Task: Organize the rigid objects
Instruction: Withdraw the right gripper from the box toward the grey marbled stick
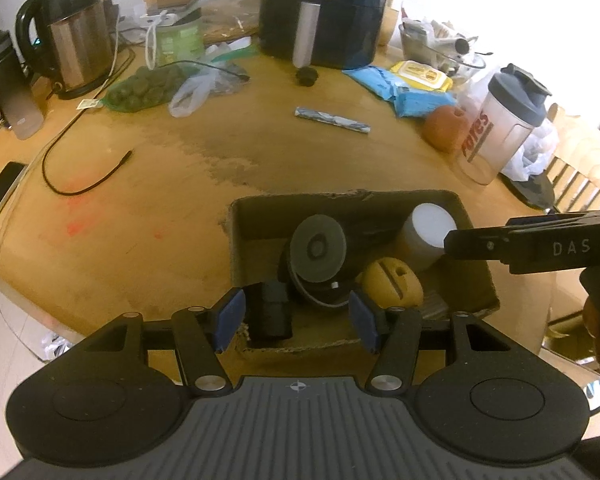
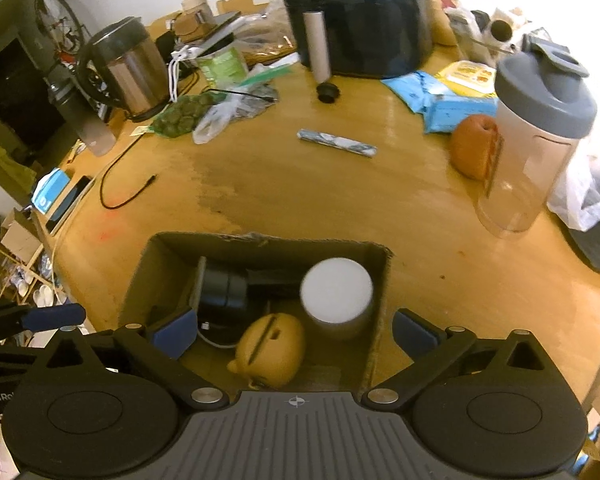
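Right now both of your tools hang released over the cardboard box (image 2: 380, 300) at the near edge of the desk (image 1: 140, 208): the left tool (image 1: 296, 316) with its blue pads spread above the box's near-left corner, the right tool (image 2: 296, 332) gaping wide across its near wall, neither grasping anything. Inside already lie a white-capped jar (image 2: 336, 292), a yellow piggy bank (image 2: 272, 348) and some dark parts. The nearest loose rigid piece looks like the patterned stick (image 1: 332, 120), lying flat well beyond the box toward the far side. Its long axis runs left to right, tilted slightly, so you would likely close across its short width. Neither tool is clearly nearer.
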`<state>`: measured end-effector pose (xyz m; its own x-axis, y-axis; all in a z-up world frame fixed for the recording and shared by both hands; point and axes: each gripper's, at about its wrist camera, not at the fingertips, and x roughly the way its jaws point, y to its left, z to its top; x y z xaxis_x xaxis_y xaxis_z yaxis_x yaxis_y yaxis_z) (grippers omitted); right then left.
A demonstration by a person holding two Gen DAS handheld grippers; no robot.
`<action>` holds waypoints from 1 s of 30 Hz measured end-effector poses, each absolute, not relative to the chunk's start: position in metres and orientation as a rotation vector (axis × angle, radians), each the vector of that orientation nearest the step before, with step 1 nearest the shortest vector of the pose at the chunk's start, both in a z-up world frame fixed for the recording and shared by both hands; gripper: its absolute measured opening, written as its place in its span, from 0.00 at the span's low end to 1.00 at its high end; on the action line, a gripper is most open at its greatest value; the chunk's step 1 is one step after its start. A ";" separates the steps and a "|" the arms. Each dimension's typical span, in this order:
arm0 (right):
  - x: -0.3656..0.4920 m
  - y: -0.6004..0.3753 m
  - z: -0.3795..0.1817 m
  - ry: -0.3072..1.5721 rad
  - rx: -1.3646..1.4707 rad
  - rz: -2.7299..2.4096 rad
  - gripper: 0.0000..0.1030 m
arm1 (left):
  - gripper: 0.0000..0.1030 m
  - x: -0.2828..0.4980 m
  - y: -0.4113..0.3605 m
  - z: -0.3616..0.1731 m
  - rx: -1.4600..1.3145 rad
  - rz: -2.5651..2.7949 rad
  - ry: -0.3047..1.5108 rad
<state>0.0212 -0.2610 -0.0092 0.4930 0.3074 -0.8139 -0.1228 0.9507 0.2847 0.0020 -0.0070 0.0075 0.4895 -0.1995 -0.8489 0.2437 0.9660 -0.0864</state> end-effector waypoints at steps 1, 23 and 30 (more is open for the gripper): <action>0.021 -0.262 -0.010 1.025 0.199 0.257 1.00 | 0.55 0.003 -0.008 0.007 0.052 -0.274 1.025; 0.027 -0.257 -0.012 0.986 0.155 0.158 1.00 | 0.55 0.019 -0.004 0.006 0.071 -0.284 1.024; 0.034 -0.249 -0.011 0.983 0.108 0.142 1.00 | 0.57 0.030 0.002 0.009 0.072 -0.267 1.011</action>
